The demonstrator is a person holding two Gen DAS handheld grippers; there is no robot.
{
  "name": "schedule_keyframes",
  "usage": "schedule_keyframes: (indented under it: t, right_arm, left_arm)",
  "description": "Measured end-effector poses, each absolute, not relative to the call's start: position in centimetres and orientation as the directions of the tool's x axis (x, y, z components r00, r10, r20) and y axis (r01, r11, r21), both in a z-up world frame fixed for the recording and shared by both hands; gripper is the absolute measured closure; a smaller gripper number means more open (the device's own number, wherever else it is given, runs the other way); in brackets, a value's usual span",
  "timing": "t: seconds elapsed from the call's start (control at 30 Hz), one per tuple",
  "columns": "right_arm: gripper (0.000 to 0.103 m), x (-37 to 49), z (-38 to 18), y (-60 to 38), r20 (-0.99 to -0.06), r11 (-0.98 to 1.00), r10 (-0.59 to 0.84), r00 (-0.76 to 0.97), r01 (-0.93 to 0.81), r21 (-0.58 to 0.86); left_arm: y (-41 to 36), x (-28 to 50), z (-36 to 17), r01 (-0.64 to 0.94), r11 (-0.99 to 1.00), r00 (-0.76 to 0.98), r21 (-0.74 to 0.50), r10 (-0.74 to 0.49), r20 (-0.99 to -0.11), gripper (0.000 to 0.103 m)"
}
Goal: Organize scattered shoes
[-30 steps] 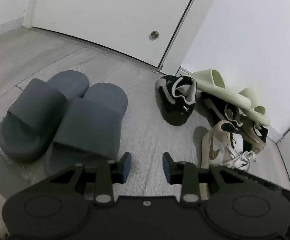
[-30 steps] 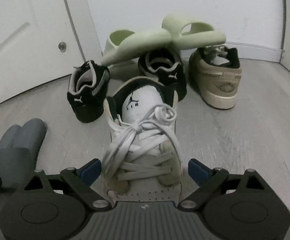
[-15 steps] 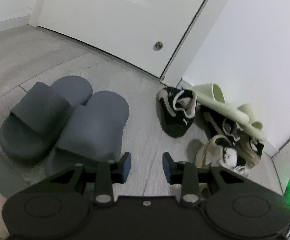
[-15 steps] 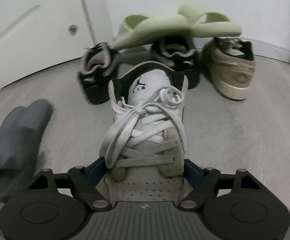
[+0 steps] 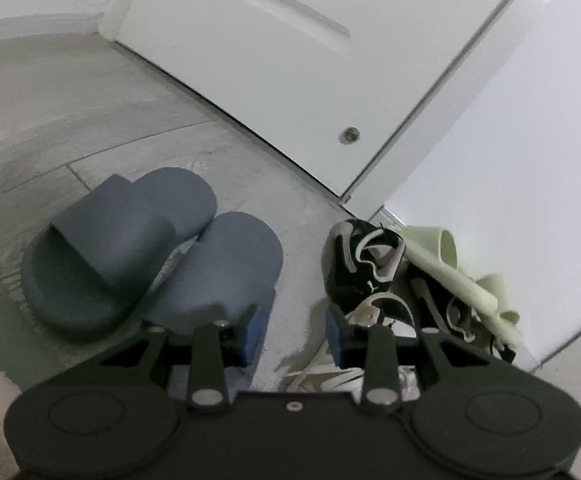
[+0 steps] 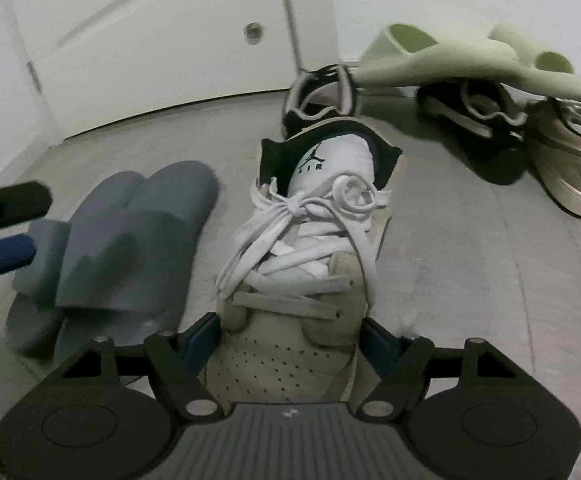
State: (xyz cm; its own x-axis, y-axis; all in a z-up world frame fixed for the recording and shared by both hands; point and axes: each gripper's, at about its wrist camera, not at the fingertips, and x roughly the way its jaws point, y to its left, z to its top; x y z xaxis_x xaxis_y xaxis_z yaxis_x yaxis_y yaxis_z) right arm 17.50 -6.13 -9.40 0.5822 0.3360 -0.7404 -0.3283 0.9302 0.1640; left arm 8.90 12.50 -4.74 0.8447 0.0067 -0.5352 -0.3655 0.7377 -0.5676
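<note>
Right tool (image 6: pixel 290 336) clamped on the toe end of the white laced sneaker (image 6: pixel 310 240), blue pads pressed against both sides, tongue and knotted laces pointing away from the camera. Just left of that tool, the grey slides (image 6: pixel 126 240) lying side by side on the grey floor (image 6: pixel 470 280). Ahead and right, a black sneaker (image 6: pixel 322 96), then a second black sneaker (image 6: pixel 486 120) and a tan sneaker (image 6: pixel 566 164) under the pale green slides (image 6: pixel 470 56) stacked across them. Left tool (image 5: pixel 293 330) parted and gripping nothing, hovering over bare floor between the slides and the shoe pile. White door (image 5: pixel 290 48) beyond, wall to the right.
</note>
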Motion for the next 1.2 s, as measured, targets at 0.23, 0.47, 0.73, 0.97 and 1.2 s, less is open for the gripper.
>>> schedule_keyframes:
  t: [0.23, 0.47, 0.73, 0.97, 1.2]
  right_arm:
    - [0.030, 16.2, -9.4, -4.4, -0.736, 0.894, 0.392, 0.552, -0.418, 0.163]
    - [0.030, 17.5, -9.5, -2.4, -0.728, 0.885, 0.411, 0.549, -0.433, 0.173]
    - [0.016, 17.4, -8.8, -3.2, -0.718, 0.873, 0.421, 0.554, -0.464, 0.154]
    - [0.010, 14.1, -3.1, -9.4, -0.629, 0.914, 0.298, 0.718, -0.404, -0.028]
    - [0.004, 15.9, 3.2, -19.6, -0.428, 0.986, 0.114, 0.897, -0.154, -0.062]
  left_arm:
    - [12.2, 9.3, -4.9, -0.366, 0.742, 0.840, -0.561, 0.005, -0.542, 0.068]
    - [12.3, 9.2, -5.2, -0.367, 0.737, 0.842, -0.567, 0.004, -0.540, 0.068]
    - [12.5, 9.2, -5.3, -0.359, 0.735, 0.848, -0.575, 0.000, -0.530, 0.068]
    - [10.6, 9.0, -4.5, -0.305, 0.817, 0.848, -0.490, -0.001, -0.530, 0.068]
    - [4.0, 9.7, -2.7, -0.189, 0.927, 0.832, -0.325, -0.025, -0.554, 0.069]
